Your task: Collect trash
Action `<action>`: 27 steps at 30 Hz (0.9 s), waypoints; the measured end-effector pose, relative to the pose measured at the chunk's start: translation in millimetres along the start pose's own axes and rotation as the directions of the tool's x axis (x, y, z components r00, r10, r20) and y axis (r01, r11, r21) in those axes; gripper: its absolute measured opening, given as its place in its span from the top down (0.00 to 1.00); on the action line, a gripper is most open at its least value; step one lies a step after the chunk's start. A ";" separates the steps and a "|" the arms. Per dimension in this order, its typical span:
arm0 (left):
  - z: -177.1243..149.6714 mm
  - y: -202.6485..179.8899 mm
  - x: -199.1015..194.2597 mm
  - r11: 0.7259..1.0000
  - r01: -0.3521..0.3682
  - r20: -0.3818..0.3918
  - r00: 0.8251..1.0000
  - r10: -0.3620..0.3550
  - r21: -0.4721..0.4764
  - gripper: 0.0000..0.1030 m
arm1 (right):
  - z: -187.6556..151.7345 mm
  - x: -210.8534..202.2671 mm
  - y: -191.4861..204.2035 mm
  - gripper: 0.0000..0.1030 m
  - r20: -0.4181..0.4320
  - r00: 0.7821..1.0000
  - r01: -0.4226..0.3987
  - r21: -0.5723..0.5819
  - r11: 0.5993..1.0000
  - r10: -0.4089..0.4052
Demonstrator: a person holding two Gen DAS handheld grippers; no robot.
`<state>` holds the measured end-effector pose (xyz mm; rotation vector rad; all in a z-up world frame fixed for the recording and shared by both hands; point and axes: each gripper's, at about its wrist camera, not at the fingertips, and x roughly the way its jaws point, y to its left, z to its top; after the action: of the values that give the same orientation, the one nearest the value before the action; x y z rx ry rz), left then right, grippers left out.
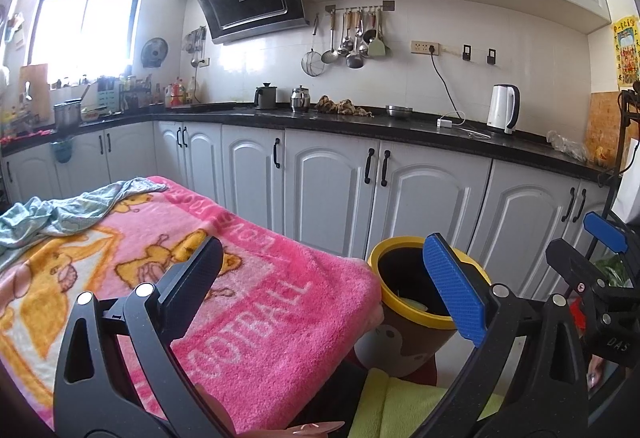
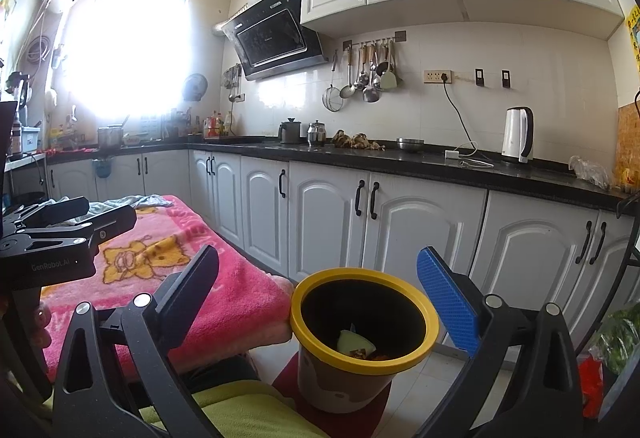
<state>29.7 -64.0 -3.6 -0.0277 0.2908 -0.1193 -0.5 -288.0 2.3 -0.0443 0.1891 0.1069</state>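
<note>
The left gripper [image 1: 334,286] is spread wide with nothing between its fingers, one black and one blue. It hangs over the corner of a pink blanket [image 1: 248,302] with yellow cartoon animals on it. The right gripper [image 2: 332,298] is wide apart too and holds nothing. Between its fingers, lower down, stands a bin [image 2: 360,322] with a yellow rim and a dark inside. The bin sits just beside the blanket's edge, on something red. The right view looks down into the bin, and there you can see the trash [image 2: 354,344]: a pale yellow scrap and some small brown bits at the bottom. The left view sees the bin [image 1: 394,302] from the side, partly behind the blue finger, so only a little pale piece shows inside. The left view shows more of the blanket, with the word FOOTBALL on it, and a light blue cloth [image 1: 60,214] crumpled at its far end. It also shows part of the right gripper at the right edge. The right view shows the left gripper [image 2: 72,222] at the left edge, above the blanket [image 2: 224,286]. Both views show a long black worktop [image 1: 360,122] along the wall, with a white kettle [image 1: 505,109] on it, well apart from the bin.
</note>
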 end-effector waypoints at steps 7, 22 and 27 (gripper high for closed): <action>-0.1 0.5 0.2 1.000 -0.002 0.000 1.000 0.002 0.000 0.11 | -0.4 0.4 0.6 0.06 -0.001 1.000 0.001 0.000 1.000 -0.001; -0.5 1.5 0.7 1.000 -0.004 -0.006 1.000 0.004 -0.001 0.11 | -0.9 0.6 0.4 0.06 -0.002 1.000 0.002 0.001 1.000 -0.002; -0.7 1.9 0.7 1.000 -0.003 -0.007 1.000 0.003 -0.005 0.11 | -0.8 0.4 0.4 0.06 -0.002 1.000 0.002 0.000 1.000 -0.002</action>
<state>30.3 -62.2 -4.5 -0.0314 0.2985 -0.1153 -0.3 -287.6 1.4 -0.0445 0.1906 0.1052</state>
